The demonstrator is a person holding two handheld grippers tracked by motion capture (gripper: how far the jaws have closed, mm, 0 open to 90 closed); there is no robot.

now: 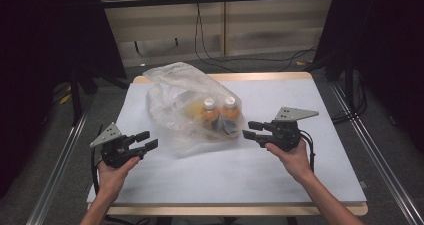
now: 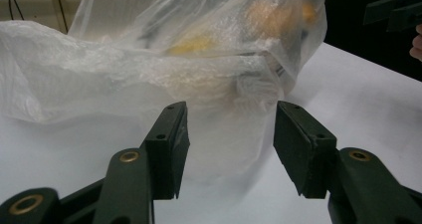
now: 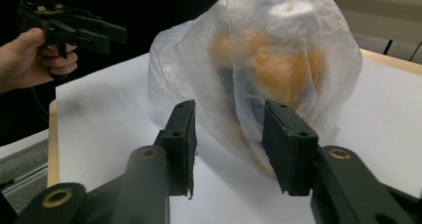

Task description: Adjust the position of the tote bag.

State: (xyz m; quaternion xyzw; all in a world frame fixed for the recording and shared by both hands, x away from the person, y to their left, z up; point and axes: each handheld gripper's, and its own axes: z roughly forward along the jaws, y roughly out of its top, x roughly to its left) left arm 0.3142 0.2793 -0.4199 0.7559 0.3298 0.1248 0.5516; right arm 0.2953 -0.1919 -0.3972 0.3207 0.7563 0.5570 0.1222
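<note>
- Forearms enter the high view from the bottom edge; the left hand-held gripper point(image 1: 147, 140) at lower left and the right hand-held gripper point(image 1: 251, 130) right of centre flank the plastic bag point(image 1: 185, 100) of bottles point(image 1: 220, 112) on the desk point(image 1: 300, 175), both with jaws apart.
- Left gripper view: parted, empty jaws at the bottom, with the bag point(image 2: 124, 69) just beyond, across the upper frame.
- Right gripper view: parted jaws low in the frame, the bag point(image 3: 278, 50) between and behind them at upper centre; no pinch is visible.
</note>
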